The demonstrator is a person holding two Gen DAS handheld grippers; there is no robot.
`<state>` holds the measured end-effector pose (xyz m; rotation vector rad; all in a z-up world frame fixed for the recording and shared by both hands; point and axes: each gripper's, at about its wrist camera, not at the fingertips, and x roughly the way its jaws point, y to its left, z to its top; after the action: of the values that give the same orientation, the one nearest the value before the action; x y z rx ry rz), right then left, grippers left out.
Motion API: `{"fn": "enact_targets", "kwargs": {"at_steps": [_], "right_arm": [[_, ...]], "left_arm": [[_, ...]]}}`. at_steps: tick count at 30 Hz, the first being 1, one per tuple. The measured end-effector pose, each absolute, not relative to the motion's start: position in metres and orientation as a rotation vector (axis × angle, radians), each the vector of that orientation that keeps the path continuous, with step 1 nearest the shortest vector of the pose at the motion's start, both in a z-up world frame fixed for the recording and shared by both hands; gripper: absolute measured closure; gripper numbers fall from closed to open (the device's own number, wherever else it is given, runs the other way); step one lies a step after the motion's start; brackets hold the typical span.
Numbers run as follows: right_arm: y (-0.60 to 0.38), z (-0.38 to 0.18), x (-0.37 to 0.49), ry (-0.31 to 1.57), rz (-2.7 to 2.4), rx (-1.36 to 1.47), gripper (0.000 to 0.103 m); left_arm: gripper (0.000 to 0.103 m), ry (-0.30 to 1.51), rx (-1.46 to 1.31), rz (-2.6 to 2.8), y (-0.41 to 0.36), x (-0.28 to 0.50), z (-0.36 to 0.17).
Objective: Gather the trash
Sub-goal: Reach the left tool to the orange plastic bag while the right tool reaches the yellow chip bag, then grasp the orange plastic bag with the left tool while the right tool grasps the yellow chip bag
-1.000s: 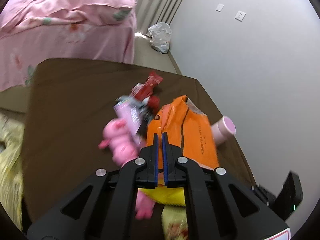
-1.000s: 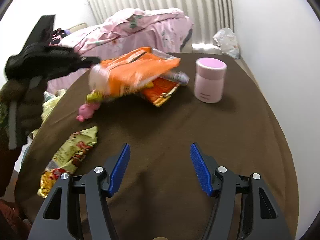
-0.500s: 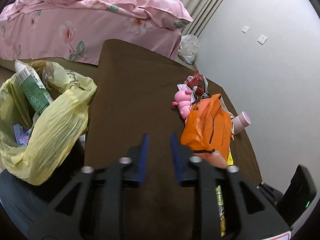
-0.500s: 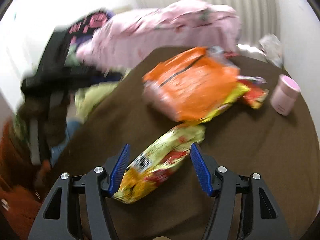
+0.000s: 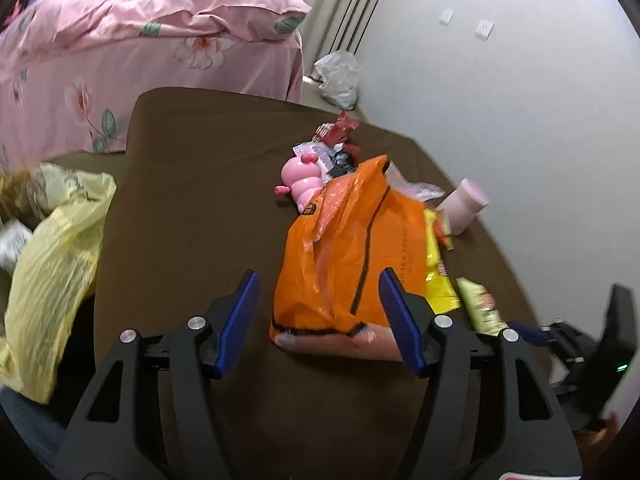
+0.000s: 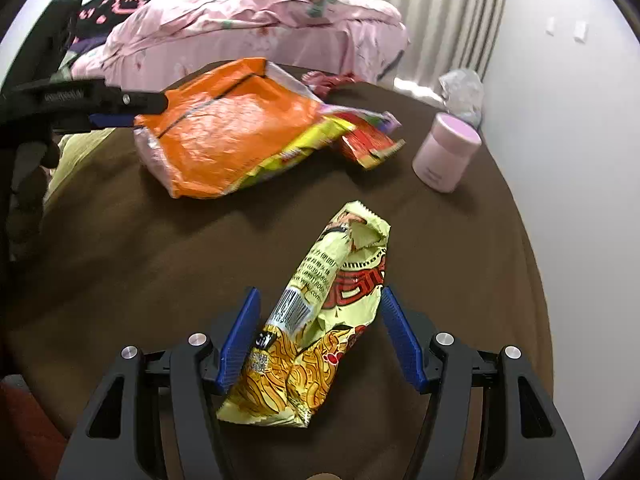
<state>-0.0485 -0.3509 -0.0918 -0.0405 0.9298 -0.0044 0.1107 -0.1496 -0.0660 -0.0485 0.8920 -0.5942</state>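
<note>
An orange plastic bag lies on the brown table, its near end between the open fingers of my left gripper. It also shows in the right wrist view. A yellow-green noodle packet lies between the open fingers of my right gripper. A yellow trash bag hangs at the table's left edge. More wrappers lie beyond the orange bag, and a yellow wrapper sticks out from under it.
A pink toy and a pink cup stand on the table. A bed with pink bedding is behind it. A white wall runs along the right. A white plastic bag lies on the floor.
My left gripper let go of the orange bag, swung toward the yellow trash bag, then came back and opened wide around the orange bag's near end. My right gripper moved over the noodle packet.
</note>
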Motion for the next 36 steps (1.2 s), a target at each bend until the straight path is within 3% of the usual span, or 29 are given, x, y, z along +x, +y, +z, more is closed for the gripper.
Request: {"fn": "enact_targets", "kwargs": {"at_steps": [6, 10, 14, 20, 25, 30, 32, 36], "right_arm": [[-0.361, -0.105, -0.050, 0.963, 0.035, 0.046, 0.044], [-0.368, -0.106, -0.051, 0.962, 0.037, 0.122, 0.044], [-0.370, -0.106, -0.050, 0.963, 0.036, 0.144, 0.044], [-0.367, -0.100, -0.050, 1.006, 0.047, 0.156, 0.044], [-0.377, -0.081, -0.068, 0.901, 0.027, 0.241, 0.044], [-0.385, -0.089, -0.059, 0.950, -0.016, 0.322, 0.046], [-0.380, -0.090, -0.062, 0.963, -0.013, 0.330, 0.048], [-0.370, -0.092, -0.072, 0.947, -0.011, 0.309, 0.053]], "left_arm": [[0.046, 0.953, -0.010, -0.564, -0.159, 0.116, -0.076], [0.071, 1.002, -0.062, -0.602, -0.149, 0.118, -0.081], [0.077, 1.002, -0.066, -0.600, -0.135, 0.110, -0.077], [0.077, 1.014, -0.064, -0.650, -0.106, 0.082, -0.067], [0.067, 1.003, -0.019, -0.715, -0.093, 0.054, -0.061], [0.058, 0.986, -0.111, -0.713, -0.083, 0.055, -0.058], [0.044, 0.991, -0.183, -0.716, -0.078, 0.055, -0.057], [0.037, 1.004, -0.187, -0.729, -0.079, 0.047, -0.061]]}}
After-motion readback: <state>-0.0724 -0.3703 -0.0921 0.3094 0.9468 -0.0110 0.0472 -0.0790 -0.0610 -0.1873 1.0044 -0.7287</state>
